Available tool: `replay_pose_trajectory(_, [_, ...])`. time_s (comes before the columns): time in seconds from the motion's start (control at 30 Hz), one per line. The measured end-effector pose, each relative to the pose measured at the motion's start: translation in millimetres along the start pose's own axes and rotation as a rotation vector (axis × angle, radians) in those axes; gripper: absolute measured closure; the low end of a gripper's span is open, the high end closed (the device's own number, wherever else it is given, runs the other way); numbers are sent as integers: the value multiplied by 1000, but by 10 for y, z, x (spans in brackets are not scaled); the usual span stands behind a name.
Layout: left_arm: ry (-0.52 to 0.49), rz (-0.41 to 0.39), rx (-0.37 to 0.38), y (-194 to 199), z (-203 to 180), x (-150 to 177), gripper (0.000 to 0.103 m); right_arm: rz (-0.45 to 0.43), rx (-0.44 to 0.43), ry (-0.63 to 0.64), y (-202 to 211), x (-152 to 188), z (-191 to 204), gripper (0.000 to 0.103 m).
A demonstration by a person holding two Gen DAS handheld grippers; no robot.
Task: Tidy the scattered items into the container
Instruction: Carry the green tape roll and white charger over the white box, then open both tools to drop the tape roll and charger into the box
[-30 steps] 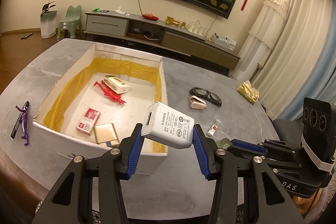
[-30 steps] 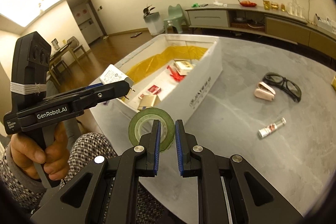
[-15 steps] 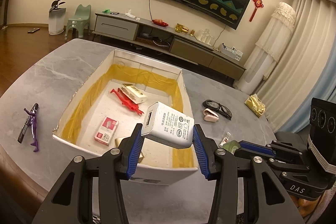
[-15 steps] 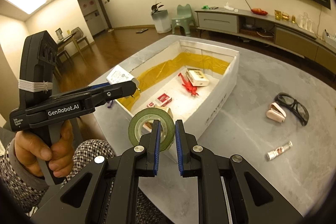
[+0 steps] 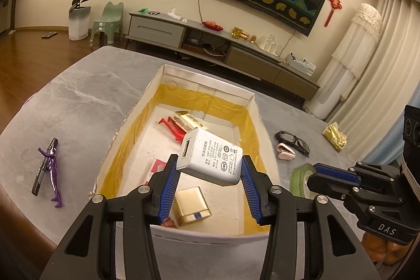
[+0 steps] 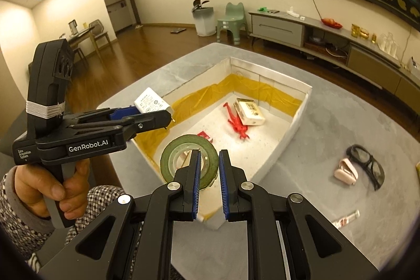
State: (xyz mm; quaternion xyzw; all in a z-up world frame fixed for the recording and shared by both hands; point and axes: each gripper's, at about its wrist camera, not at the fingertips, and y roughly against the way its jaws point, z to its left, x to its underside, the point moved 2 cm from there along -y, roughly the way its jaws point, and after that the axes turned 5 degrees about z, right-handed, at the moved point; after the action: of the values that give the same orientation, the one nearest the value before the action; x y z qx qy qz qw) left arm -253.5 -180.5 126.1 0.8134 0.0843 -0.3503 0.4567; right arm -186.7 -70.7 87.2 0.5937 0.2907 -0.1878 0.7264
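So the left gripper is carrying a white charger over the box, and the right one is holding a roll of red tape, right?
Nearly. The left gripper does hold the white charger over the box, but the roll of tape in the right gripper is green, not red. The right wrist view shows its colour plainly.

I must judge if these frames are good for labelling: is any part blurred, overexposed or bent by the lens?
Left wrist view: warm light, sharp; the printed label on the white USB charger block is legible; the ceiling light at top right is blown out; the fisheye bends the grey marble table edge. Right wrist view: the ceiling panel at top left glares; the green tape roll is sharp.
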Motion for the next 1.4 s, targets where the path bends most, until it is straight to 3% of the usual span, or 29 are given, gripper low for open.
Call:
replay_pose_trajectory(1.03, [-37,191,-90,-847,371,-438,55,227,130,83,-1196,-444,-132,87])
replay_pose_trajectory(1.2, [-22,198,-103,-952,446,-455,44,234,119,58,-1246,-462,-159,82])
replay_pose_trajectory(1.4, [6,185,-80,-926,535,-434,44,236,112,53,-1262,-454,-130,81])
